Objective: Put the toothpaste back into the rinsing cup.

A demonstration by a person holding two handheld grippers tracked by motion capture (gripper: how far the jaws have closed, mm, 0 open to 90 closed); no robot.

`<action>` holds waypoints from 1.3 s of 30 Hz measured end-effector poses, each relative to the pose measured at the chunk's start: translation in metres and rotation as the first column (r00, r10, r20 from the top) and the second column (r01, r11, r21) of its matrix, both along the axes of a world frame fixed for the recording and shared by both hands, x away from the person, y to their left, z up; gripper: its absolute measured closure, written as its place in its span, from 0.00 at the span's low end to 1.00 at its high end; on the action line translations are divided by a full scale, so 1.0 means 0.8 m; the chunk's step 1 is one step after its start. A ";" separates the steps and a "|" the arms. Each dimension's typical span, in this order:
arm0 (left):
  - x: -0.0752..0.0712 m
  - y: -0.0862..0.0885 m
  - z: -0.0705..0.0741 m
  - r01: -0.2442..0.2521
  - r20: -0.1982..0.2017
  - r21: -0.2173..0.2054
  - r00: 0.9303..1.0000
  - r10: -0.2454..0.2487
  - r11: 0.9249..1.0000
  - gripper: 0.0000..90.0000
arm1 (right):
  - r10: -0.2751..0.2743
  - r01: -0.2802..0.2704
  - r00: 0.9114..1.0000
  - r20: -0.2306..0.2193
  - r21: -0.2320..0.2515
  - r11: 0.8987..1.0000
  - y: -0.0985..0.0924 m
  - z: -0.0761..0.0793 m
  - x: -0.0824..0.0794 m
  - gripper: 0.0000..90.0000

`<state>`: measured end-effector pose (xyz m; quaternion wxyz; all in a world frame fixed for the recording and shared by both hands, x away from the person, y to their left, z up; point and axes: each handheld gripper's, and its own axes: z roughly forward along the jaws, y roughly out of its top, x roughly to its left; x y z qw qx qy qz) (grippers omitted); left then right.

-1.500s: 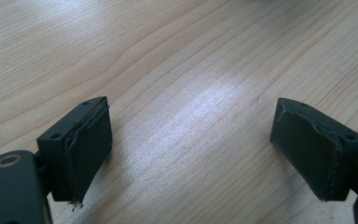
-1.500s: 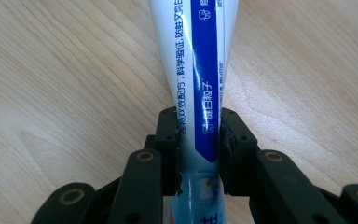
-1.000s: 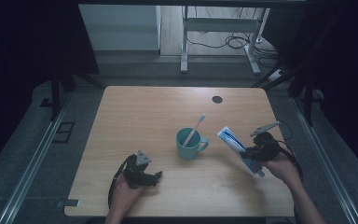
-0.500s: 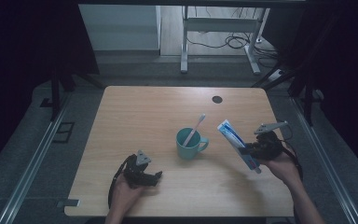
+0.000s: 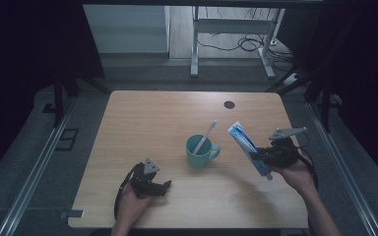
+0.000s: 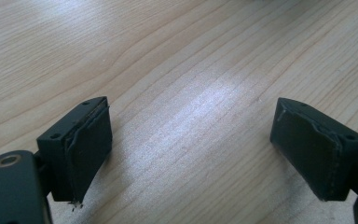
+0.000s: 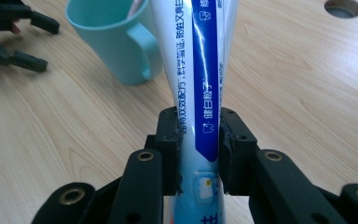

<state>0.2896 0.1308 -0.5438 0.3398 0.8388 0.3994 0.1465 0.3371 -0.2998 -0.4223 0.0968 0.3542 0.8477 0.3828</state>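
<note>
High view: the right gripper (image 5: 262, 156) squeezes the toothpaste tube (image 5: 248, 146) (long end tipped toward the cup (image 5: 199, 151)), left gripper (image 5: 163, 187) wide apart.

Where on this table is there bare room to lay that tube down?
The widest bare patch is the far left wood of the light wooden table, beyond the left tool. The near middle between both tools is free too. It is crowded around the teal mug and the right tool gripping the blue-and-white toothpaste tube.
</note>
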 end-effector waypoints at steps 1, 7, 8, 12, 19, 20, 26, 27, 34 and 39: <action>0.000 0.000 0.000 0.001 0.001 0.001 1.000 -0.001 1.000 0.14 | 0.001 -0.001 1.000 0.002 0.005 1.000 0.001 0.001 0.000 0.80; 0.000 0.000 0.000 0.003 0.002 0.002 1.000 -0.003 1.000 0.14 | 0.010 -0.012 1.000 0.026 0.051 0.999 0.009 0.012 -0.001 0.80; 0.000 0.000 0.000 0.003 0.002 0.003 1.000 -0.003 1.000 0.14 | 0.011 -0.013 0.999 0.037 0.055 0.998 0.011 0.014 -0.001 0.80; 0.000 0.000 0.000 0.003 0.001 0.002 1.000 -0.003 1.000 0.14 | 0.012 -0.017 0.998 0.061 0.075 0.997 0.017 0.023 -0.001 0.80; 0.000 0.000 0.000 0.003 0.001 0.002 1.000 -0.003 1.000 0.14 | 0.017 -0.026 0.996 0.092 0.103 0.994 0.030 0.033 0.000 0.80; 0.000 0.000 0.000 0.003 0.001 0.002 1.000 -0.003 1.000 0.14 | 0.017 -0.028 0.995 0.096 0.107 0.994 0.032 0.034 0.001 0.80; 0.000 0.000 0.000 0.003 0.001 0.002 1.000 -0.003 1.000 0.14 | 0.020 -0.039 0.992 0.126 0.144 0.989 0.045 0.038 0.006 0.80; 0.000 0.000 0.000 0.003 0.001 0.003 1.000 -0.003 1.000 0.14 | 0.021 -0.041 0.991 0.133 0.146 0.988 0.047 0.038 0.007 0.80; 0.000 0.000 0.000 0.004 0.001 0.002 1.000 -0.004 1.000 0.14 | 0.037 -0.066 0.985 0.169 0.173 0.983 0.064 0.041 0.012 0.80; 0.000 0.000 0.000 0.004 0.001 0.003 1.000 -0.004 1.000 0.14 | 0.045 -0.080 0.981 0.187 0.185 0.980 0.079 0.041 0.014 0.80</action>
